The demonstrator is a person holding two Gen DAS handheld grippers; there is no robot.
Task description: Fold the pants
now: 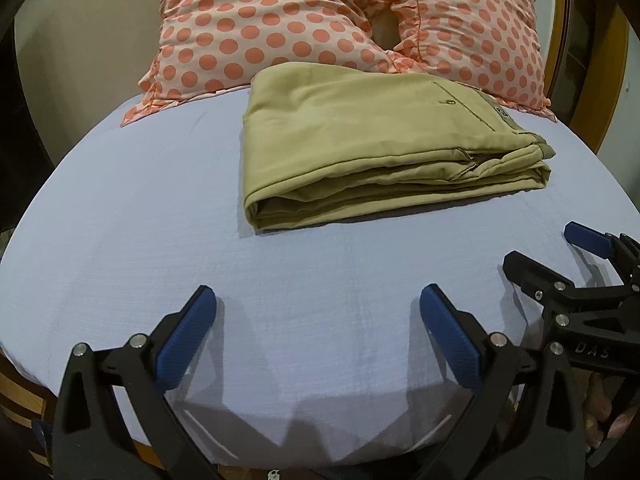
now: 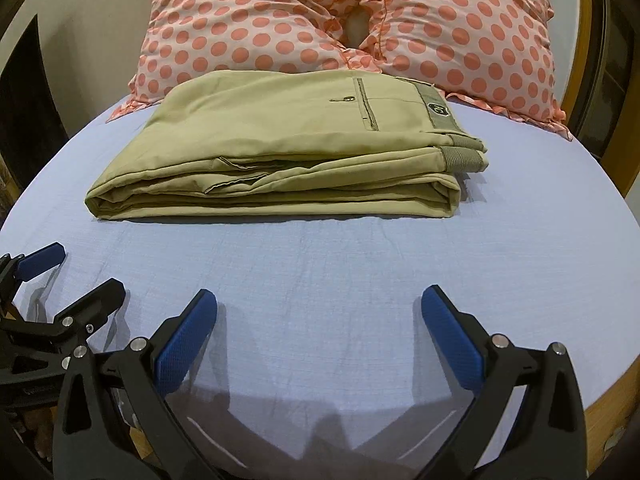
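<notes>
The khaki pants [image 1: 372,144] lie folded in a compact stack on the light blue bed sheet [image 1: 160,220], just in front of the pillows; they also show in the right wrist view [image 2: 288,160], back pocket and waistband facing up. My left gripper [image 1: 318,300] is open and empty, low over the sheet, well short of the pants. My right gripper [image 2: 319,300] is open and empty too, beside the left one. The right gripper shows at the right edge of the left wrist view [image 1: 548,248], and the left gripper shows at the left edge of the right wrist view [image 2: 80,268].
Two pink pillows with orange polka dots [image 1: 280,24] [image 2: 460,28] lean against the wall behind the pants. A wooden bed frame [image 2: 612,392] runs along the bed's right and near edges. Bare blue sheet [image 2: 320,260] lies between the grippers and the pants.
</notes>
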